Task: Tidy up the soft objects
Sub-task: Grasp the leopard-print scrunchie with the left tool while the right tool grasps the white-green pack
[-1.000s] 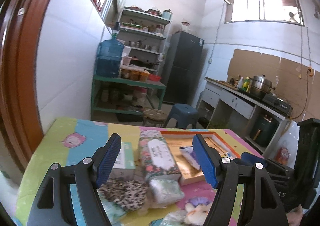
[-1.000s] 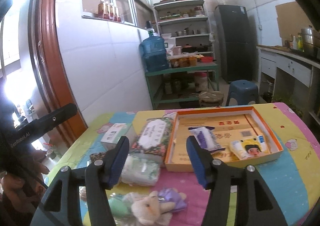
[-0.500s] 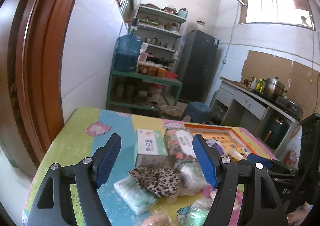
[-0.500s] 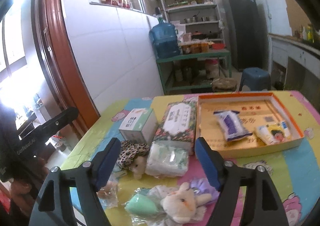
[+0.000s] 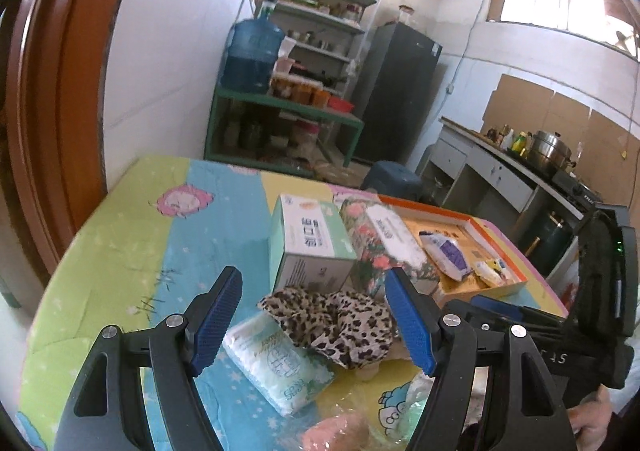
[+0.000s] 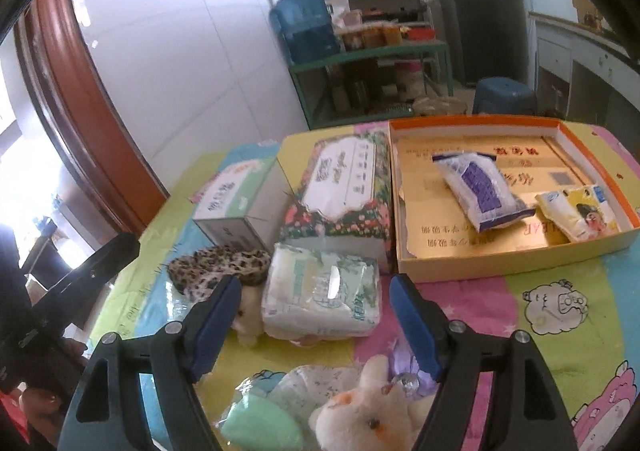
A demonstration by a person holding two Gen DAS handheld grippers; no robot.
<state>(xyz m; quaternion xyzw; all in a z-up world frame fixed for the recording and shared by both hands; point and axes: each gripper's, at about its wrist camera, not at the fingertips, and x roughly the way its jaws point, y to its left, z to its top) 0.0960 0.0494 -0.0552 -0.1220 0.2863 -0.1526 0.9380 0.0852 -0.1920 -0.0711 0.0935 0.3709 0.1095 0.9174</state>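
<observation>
Both grippers have dropped lower and closer to the table than a second ago, so the soft things now fill more of each view. The left gripper hangs with its jaws spread wide and empty; a leopard scrunchie lies between and just beyond its fingers, resting partly on a tissue pack below it. Straight ahead of the scrunchie stands a mask box, with a floral wipes pack touching its right side, and farther right an orange tray. The right gripper is likewise spread and grips nothing; a second tissue pack sits between its blue fingers, just ahead of the tips. Below the gripper lies a plush rabbit beside a green pouch. Ahead and to the right, the tray's wall fronts a purple sachet and a cream tube, both inside it. All of this rests on a cartoon tablecloth.
</observation>
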